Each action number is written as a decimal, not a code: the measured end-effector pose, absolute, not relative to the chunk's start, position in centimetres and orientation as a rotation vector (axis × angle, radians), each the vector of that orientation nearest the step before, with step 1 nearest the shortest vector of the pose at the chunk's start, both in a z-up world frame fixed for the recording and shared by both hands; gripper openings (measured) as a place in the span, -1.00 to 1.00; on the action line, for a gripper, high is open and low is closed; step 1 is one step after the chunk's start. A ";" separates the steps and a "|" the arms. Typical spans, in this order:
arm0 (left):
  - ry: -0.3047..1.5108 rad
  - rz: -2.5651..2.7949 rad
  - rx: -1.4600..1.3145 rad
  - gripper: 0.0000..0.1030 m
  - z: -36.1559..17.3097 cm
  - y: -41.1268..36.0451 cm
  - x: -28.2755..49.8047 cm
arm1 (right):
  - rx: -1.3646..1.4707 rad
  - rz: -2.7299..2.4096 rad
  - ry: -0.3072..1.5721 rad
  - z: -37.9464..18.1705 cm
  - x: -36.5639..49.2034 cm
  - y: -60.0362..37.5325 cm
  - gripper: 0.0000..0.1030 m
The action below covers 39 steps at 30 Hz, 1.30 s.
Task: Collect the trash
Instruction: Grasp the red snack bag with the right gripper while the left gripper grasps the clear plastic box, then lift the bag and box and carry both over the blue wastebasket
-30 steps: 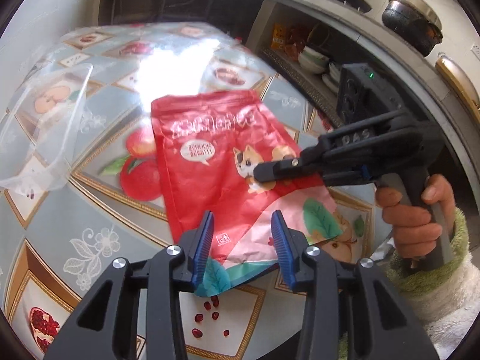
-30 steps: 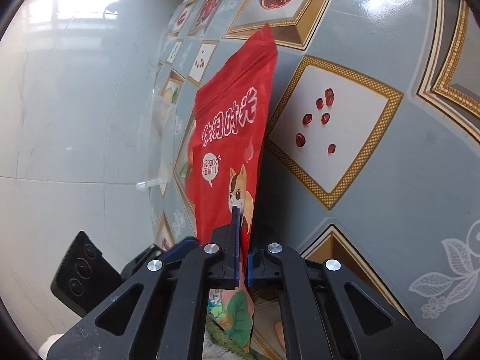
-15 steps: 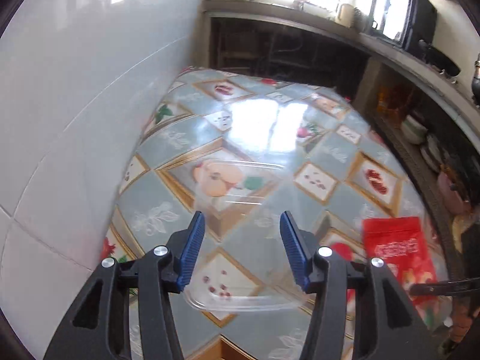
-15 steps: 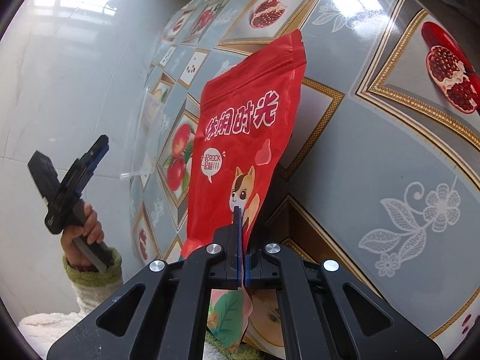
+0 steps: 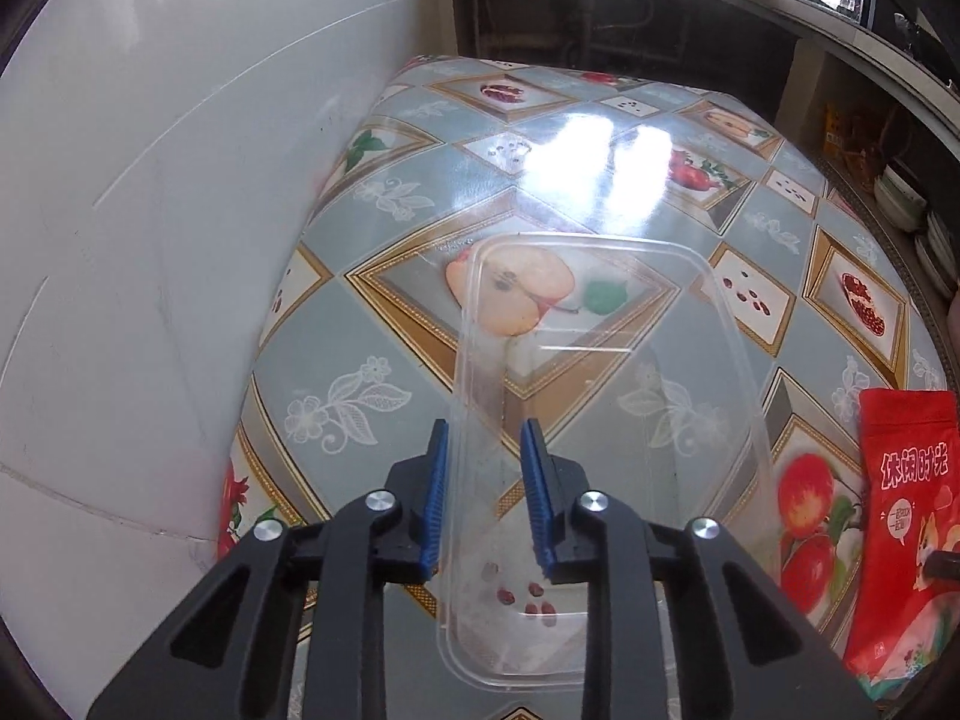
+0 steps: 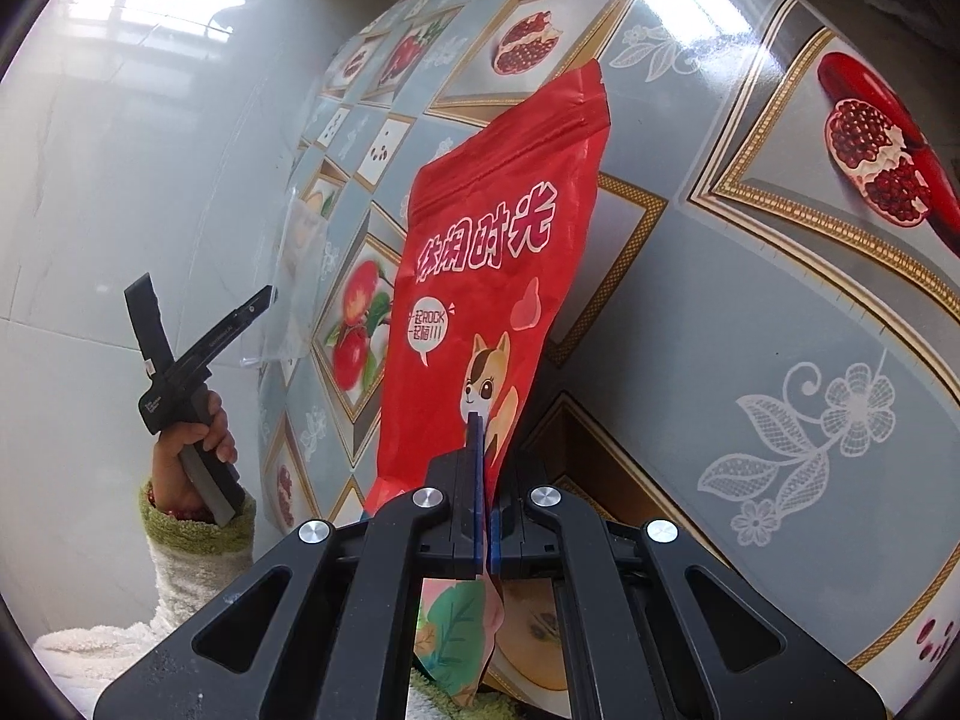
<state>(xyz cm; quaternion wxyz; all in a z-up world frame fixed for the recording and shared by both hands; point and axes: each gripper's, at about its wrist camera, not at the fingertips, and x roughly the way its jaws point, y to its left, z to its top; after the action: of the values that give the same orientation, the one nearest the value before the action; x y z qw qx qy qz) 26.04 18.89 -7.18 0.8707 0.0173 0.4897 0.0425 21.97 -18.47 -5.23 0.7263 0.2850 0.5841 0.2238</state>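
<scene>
The left gripper (image 5: 483,495) has its blue pads either side of the near left wall of a clear plastic container (image 5: 606,360), and its jaws are closing; the wall stands between them, the left pad about against it, the right pad a little off. The container sits on the table (image 5: 372,324), stretching away from the gripper over the printed apple on the cloth. Off to the gripper's right, near the table edge, is the red snack bag (image 5: 906,516).

The right gripper (image 6: 483,480) is clamped fully on that red snack bag (image 6: 498,252), pinching its lower part; the bag rises ahead of the gripper, its sealed top end farthest away, and its green-printed bottom hangs below the jaws. To the left of this gripper, a hand (image 6: 192,450) in a fuzzy green-cuffed sleeve (image 6: 192,546) holds the other gripper's handle, its tip at the container's edge by the white tiled wall (image 6: 120,180). Beyond the container, past the far end of the table, dark shelving (image 5: 630,24) stands under a counter, with stacked bowls (image 5: 900,198) far right.
</scene>
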 end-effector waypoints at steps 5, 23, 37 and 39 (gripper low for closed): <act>1.002 0.099 0.035 -0.82 -6.7 18.5 25.1 | 0.632 0.495 1.279 -5.0 21.9 -18.6 -0.99; 0.839 0.073 0.066 -0.94 -2.0 16.0 20.9 | 0.648 0.490 1.232 -3.7 21.4 -18.8 -1.00; 0.768 0.037 0.108 -0.94 0.5 13.9 18.8 | 0.686 0.496 1.192 -2.8 20.8 -20.5 -1.00; 0.762 0.025 0.112 -0.94 0.7 13.4 18.7 | 0.693 0.492 1.181 -2.8 20.5 -21.1 -1.00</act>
<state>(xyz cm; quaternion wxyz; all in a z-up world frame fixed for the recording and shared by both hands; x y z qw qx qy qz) 18.68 13.36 0.73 0.9268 0.0546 0.3715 0.0121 20.51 -21.13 -2.75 0.7469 0.3166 0.5397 0.2250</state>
